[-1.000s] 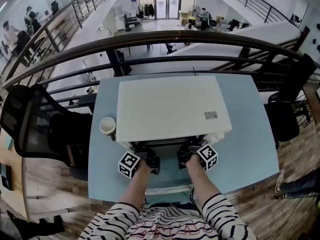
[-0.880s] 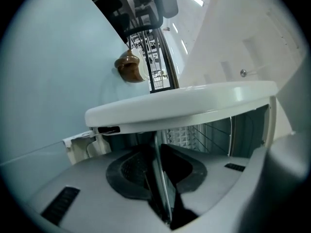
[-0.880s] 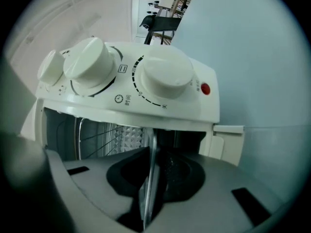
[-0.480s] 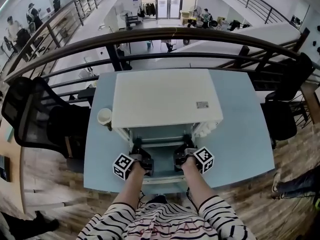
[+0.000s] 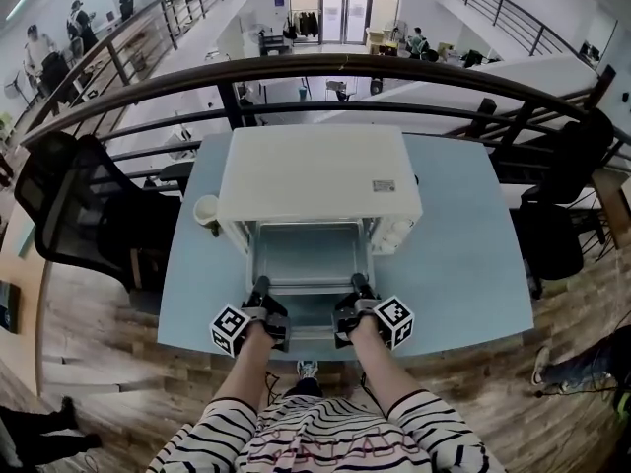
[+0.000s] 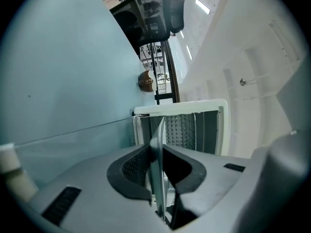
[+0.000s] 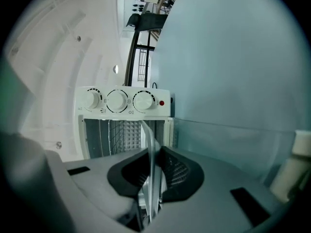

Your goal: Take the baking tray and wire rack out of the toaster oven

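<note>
At the left edge of the white toaster oven [image 5: 315, 170], a paper cup [image 5: 207, 210] stands on the pale blue surface [image 5: 463, 264], just beside the oven's wall. The left gripper [image 5: 258, 289] has its jaws closed on the near rim of the baking tray [image 5: 311, 254], close to its left corner. The tray lies level, reaching out of the oven's mouth toward the person. The right gripper [image 5: 357, 286] has its jaws clamped on the same rim near the right corner. Three knobs [image 7: 116, 101] sit on the oven's right side.
</note>
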`<state>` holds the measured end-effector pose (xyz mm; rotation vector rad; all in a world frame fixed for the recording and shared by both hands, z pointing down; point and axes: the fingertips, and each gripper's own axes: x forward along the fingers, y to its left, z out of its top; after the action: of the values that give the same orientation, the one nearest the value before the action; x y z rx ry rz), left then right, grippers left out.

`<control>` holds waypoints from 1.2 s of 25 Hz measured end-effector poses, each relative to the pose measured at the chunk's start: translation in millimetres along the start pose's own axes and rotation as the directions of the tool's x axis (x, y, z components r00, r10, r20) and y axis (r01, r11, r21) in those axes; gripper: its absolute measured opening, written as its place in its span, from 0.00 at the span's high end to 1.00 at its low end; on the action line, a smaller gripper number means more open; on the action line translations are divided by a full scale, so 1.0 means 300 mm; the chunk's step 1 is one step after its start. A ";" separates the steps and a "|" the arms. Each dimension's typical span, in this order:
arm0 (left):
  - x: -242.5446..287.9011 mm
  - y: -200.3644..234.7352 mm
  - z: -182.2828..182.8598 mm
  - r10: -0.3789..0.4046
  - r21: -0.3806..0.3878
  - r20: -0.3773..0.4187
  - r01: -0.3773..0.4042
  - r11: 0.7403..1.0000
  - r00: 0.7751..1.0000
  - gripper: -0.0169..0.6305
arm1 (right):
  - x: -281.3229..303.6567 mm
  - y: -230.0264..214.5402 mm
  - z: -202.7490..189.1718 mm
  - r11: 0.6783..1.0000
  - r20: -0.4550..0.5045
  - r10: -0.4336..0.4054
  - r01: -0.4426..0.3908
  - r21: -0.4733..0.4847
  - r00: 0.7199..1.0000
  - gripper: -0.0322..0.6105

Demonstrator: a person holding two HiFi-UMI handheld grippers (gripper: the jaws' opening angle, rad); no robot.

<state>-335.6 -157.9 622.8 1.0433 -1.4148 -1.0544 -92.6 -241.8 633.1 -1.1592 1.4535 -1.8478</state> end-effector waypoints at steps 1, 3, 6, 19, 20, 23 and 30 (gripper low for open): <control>-0.018 0.004 -0.009 -0.002 -0.001 0.005 0.002 1.000 1.000 0.85 | -0.017 -0.007 -0.001 1.000 -0.008 -0.001 0.001 0.003 1.000 0.85; -0.053 0.014 -0.026 -0.004 -0.002 0.015 0.004 1.000 1.000 0.85 | -0.048 -0.021 0.000 1.000 -0.021 0.000 0.000 0.004 1.000 0.85; -0.112 0.019 -0.044 -0.009 -0.005 0.032 0.009 1.000 0.999 0.85 | -0.097 -0.036 -0.008 1.000 -0.043 0.000 0.001 0.009 0.999 0.85; -0.396 0.075 -0.200 -0.019 0.002 0.071 0.018 1.000 0.997 0.85 | -0.382 -0.146 0.005 0.999 -0.099 -0.004 0.008 0.034 0.995 0.86; -0.412 0.075 -0.222 -0.025 0.004 0.065 0.025 1.000 0.998 0.85 | -0.407 -0.155 0.016 0.999 -0.096 -0.001 0.004 0.036 0.995 0.86; -0.458 0.076 -0.300 -0.040 0.008 0.047 0.039 0.999 0.998 0.85 | -0.490 -0.178 0.063 0.999 -0.084 0.008 -0.005 0.038 0.996 0.86; -0.538 0.073 -0.528 -0.063 0.009 -0.015 0.063 0.998 0.998 0.85 | -0.698 -0.219 0.224 0.999 -0.033 0.023 -0.021 0.036 0.999 0.86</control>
<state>-166.0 -6.9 618.7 1.1065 -1.3849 -1.0840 77.5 -87.5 635.3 -1.0959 1.4403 -1.8790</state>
